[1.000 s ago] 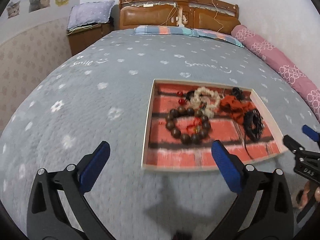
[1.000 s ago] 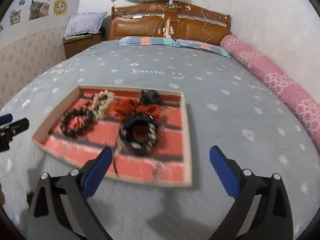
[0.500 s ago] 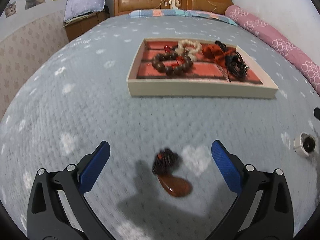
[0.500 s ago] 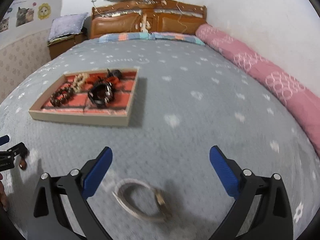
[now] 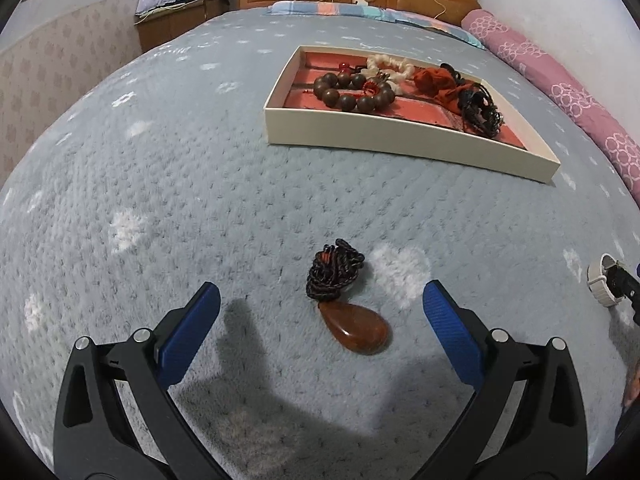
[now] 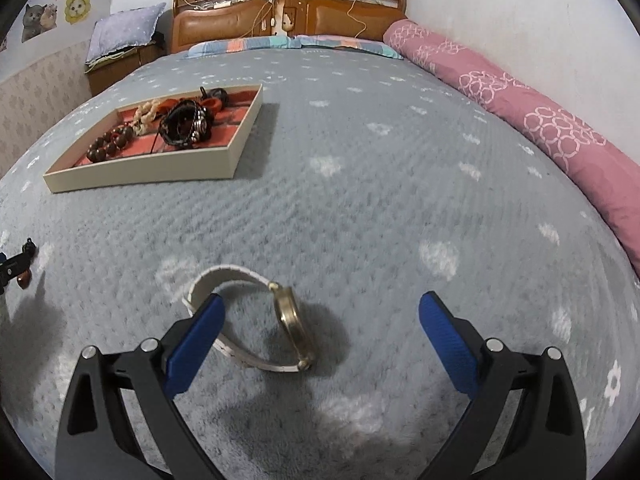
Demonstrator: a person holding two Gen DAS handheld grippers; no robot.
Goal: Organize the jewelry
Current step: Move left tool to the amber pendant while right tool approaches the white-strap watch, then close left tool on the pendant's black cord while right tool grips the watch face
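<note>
Down in the left wrist view, the left gripper (image 5: 320, 330) stands wide open, its two blue ribbed pads flanking one pendant (image 5: 355, 327), a glossy amber-brown teardrop stone lying on the blanket (image 5: 200, 184) with its dark braided cord (image 5: 334, 272) bunched at its 12 o'clock. At 1 o'clock from the pendant sits one shallow cream-walled tray (image 5: 400, 146) with a red brick-pattern floor, holding one bracelet of large round brown wooden beads (image 5: 352, 92), one off-white knobbly bracelet (image 5: 390, 69), a rust-red fabric piece (image 5: 436, 82) and a tangle of black bands (image 5: 480, 110). The blanket is grey-blue, nubbly, dotted with white flowers. At the 3 o'clock edge the watch (image 5: 600, 282) shows as a pale loop, partly cut off. Next, in the right wrist view, the right gripper (image 6: 320, 330) is likewise spread wide, holding nothing, over the same watch (image 6: 256, 320): one brass-coloured round case standing on edge, joined to a white strap curled into a loop, the strap's left side behind the left pad. The tray (image 6: 160, 168) lies at 11 o'clock. One pink bolster (image 6: 520, 112) with ring prints runs along the wall. A cat poster (image 6: 44, 12) carries lettering, possibly "CATS CLUB".
</note>
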